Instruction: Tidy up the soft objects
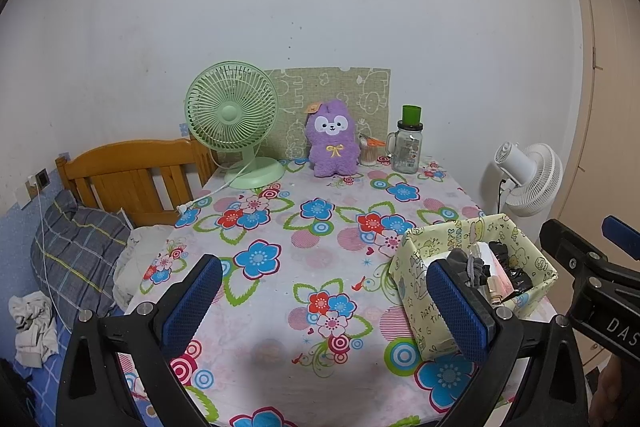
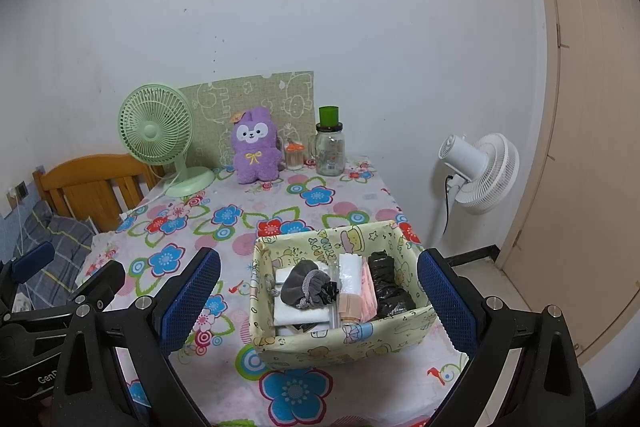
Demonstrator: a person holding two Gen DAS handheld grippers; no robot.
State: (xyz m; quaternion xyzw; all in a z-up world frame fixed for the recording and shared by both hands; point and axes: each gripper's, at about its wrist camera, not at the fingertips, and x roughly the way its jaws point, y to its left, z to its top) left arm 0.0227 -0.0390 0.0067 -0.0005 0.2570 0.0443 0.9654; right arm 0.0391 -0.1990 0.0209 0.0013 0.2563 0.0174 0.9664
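Purple and fuzzy, the plush toy (image 1: pixel 331 137) sits upright at the far edge of the table (image 1: pixel 280 227), propped against the green printed board (image 1: pixel 332 95) behind it, which is likely what keeps so soft a thing standing; it has a white face patch, a small yellow bow on its chest and an orange tag by one ear. Left of it stands the green desk fan (image 1: pixel 234 115), its cord trailing toward the near left; just right of the toy are a small cotton-swab jar (image 1: pixel 369 151) and a glass mug jar (image 1: pixel 408 145) with a green cup on its lid. The left gripper (image 1: pixel 324 291) hovers over the bare flowered cloth at the near side, its blue pads spread wide with nothing between them; the right gripper (image 2: pixel 318 291) is equally wide and empty, framing the paper-covered box (image 2: pixel 340 343) at the near right. That box already holds a grey drawstring pouch (image 2: pixel 306 287), white folded packets, something pink and a crumpled black item, possibly a plastic bag, though the view is too coarse to be sure; gathering soft things there seems the purpose, so the toy, well apart from the box, looks like the piece not yet put away.
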